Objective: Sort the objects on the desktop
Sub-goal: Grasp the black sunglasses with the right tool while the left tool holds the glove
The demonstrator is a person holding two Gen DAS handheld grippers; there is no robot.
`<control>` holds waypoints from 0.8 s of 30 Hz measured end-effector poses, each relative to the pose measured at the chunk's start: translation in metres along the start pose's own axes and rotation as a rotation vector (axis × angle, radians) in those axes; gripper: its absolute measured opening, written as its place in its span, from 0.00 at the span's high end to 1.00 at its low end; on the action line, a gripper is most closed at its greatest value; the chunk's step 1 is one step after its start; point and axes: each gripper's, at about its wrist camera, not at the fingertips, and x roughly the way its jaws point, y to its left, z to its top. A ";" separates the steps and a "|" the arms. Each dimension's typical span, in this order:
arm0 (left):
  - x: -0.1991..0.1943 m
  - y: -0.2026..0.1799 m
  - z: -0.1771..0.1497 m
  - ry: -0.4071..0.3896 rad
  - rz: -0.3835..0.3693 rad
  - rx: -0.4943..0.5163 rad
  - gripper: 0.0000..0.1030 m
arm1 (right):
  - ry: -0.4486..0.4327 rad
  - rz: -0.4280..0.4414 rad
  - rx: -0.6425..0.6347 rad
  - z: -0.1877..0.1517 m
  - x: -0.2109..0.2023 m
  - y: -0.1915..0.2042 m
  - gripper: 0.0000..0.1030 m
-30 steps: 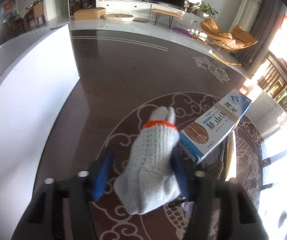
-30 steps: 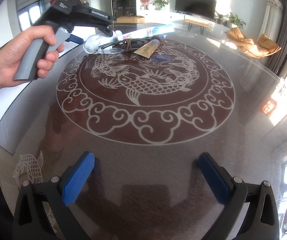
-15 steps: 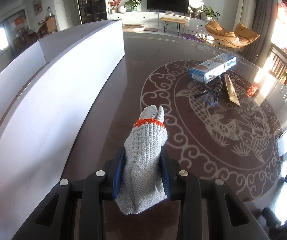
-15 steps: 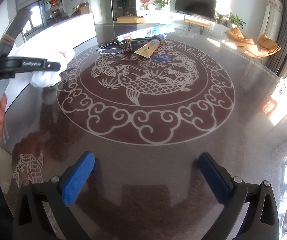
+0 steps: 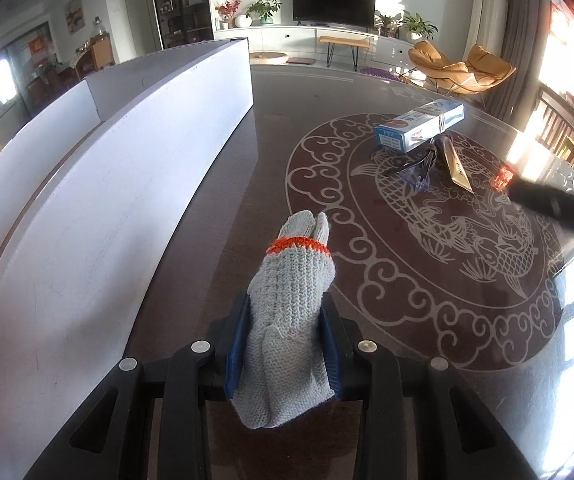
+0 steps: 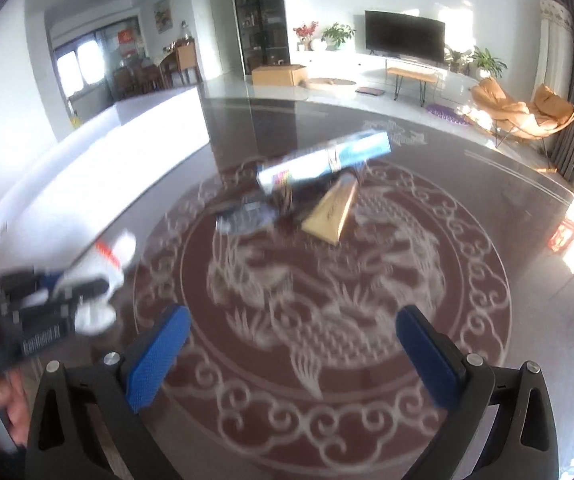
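Note:
My left gripper (image 5: 283, 344) is shut on a grey knit glove (image 5: 291, 312) with an orange band, held above the dark table beside a white box wall (image 5: 99, 216). It also shows blurred in the right wrist view (image 6: 99, 272). Far ahead lie a blue-and-white carton (image 5: 419, 128), dark glasses (image 5: 411, 166) and a gold tube (image 5: 457, 164). My right gripper (image 6: 291, 354) is open and empty above the fish pattern, with the carton (image 6: 323, 160), glasses (image 6: 247, 216) and tube (image 6: 333, 212) ahead of it.
The round table (image 5: 427, 240) has a carved fish medallion. The long white box runs along its left side (image 6: 87, 168). A small red item (image 5: 503, 178) sits near the right rim. The right gripper's dark body (image 5: 559, 208) crosses the left wrist view's right edge.
My left gripper has pulled back with the glove toward the white box. My right gripper has moved forward toward the carton, glasses and tube; its view is motion-blurred.

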 end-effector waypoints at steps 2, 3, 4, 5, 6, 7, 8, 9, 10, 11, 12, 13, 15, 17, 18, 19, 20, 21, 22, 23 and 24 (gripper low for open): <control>-0.002 0.003 -0.004 -0.004 -0.003 -0.013 0.68 | 0.041 0.048 0.096 0.032 0.024 -0.009 0.27; -0.003 0.004 -0.007 -0.007 -0.005 -0.020 0.67 | 0.077 0.059 0.131 0.045 0.038 -0.011 0.38; -0.004 0.005 -0.009 -0.012 -0.006 -0.025 0.67 | 0.107 0.065 0.157 0.054 0.050 -0.012 0.43; -0.005 0.006 -0.012 -0.018 -0.006 -0.030 0.67 | 0.124 0.072 0.174 0.061 0.060 -0.011 0.45; -0.005 0.006 -0.014 -0.024 -0.006 -0.033 0.67 | 0.138 0.079 0.180 0.065 0.067 -0.007 0.47; -0.006 0.007 -0.017 -0.032 -0.003 -0.034 0.67 | 0.150 0.083 0.178 0.068 0.074 -0.001 0.48; -0.006 0.007 -0.018 -0.038 0.000 -0.033 0.67 | 0.171 0.084 0.168 0.071 0.080 0.006 0.49; -0.007 0.006 -0.020 -0.044 0.004 -0.031 0.67 | 0.203 0.064 0.154 0.071 0.088 0.013 0.51; -0.006 0.005 -0.021 -0.049 0.006 -0.030 0.67 | 0.228 0.044 0.145 0.070 0.096 0.019 0.52; -0.006 0.004 -0.022 -0.053 0.009 -0.029 0.67 | 0.244 0.024 0.136 0.068 0.101 0.025 0.52; -0.006 0.004 -0.023 -0.057 0.009 -0.028 0.67 | 0.253 0.002 0.123 0.066 0.107 0.029 0.52; -0.007 0.005 -0.024 -0.061 0.008 -0.028 0.67 | 0.259 -0.018 0.109 0.065 0.111 0.033 0.52; -0.008 0.006 -0.027 -0.072 0.000 -0.026 0.67 | 0.256 -0.049 0.071 0.061 0.115 0.036 0.59; -0.010 0.007 -0.030 -0.076 -0.010 -0.027 0.67 | 0.233 -0.069 0.029 0.057 0.109 0.037 0.76; -0.012 0.008 -0.030 -0.074 -0.016 -0.031 0.67 | 0.230 -0.059 0.015 0.054 0.104 0.036 0.83; -0.013 0.009 -0.031 -0.071 -0.022 -0.036 0.67 | 0.230 -0.043 0.000 0.051 0.099 0.036 0.90; -0.014 0.009 -0.031 -0.069 -0.027 -0.039 0.68 | 0.227 -0.030 -0.026 0.046 0.092 0.036 0.90; -0.015 0.009 -0.032 -0.066 -0.032 -0.042 0.68 | 0.221 -0.023 -0.059 0.042 0.083 0.038 0.90; -0.016 0.008 -0.034 -0.063 -0.037 -0.044 0.68 | 0.216 -0.016 -0.090 0.036 0.073 0.039 0.90; -0.017 0.008 -0.035 -0.060 -0.045 -0.046 0.68 | 0.214 -0.004 -0.116 0.030 0.063 0.040 0.90; -0.019 0.008 -0.036 -0.056 -0.055 -0.050 0.68 | 0.215 0.007 -0.137 0.023 0.052 0.039 0.90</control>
